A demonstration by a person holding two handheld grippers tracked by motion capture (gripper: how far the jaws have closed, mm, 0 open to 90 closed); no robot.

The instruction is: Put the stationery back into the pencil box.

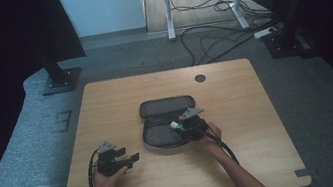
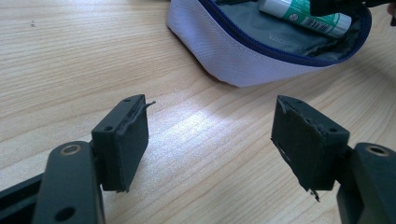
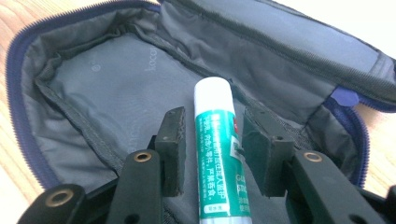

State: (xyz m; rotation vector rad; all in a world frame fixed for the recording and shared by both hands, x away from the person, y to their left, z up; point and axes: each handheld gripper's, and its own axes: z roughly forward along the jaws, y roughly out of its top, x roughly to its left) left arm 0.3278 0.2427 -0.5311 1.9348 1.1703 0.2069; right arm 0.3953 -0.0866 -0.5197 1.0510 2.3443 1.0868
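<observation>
While the pouch lies unzipped at mid-table, these lines run from the biggest thing to the smallest.

Table [image 1: 105,103]: light wood; bare board all round the pouch, with the widest room along the left side and the near edge.

Pouch [image 1: 164,108]: grey case with a blue zip, spread open flat, lid half toward the far edge, tray half toward the person; well back from every table edge.

Left gripper [image 1: 123,157]: low over bare wood just left of the pouch's near half; jaws spread wide with nothing between them, only board showing in the gap, seen in the left gripper view [image 2: 210,140].

Right gripper [image 3: 212,149]: over the pouch's near half; jaws part-way apart, flanking the glue stick with slim gaps showing on both sides, so a firm grip cannot be confirmed.

Glue stick [image 3: 215,154]: green label, white cap pointing away into the grey lining, lying lengthwise between the fingers [image 3: 170,149], inside the zip line.
</observation>
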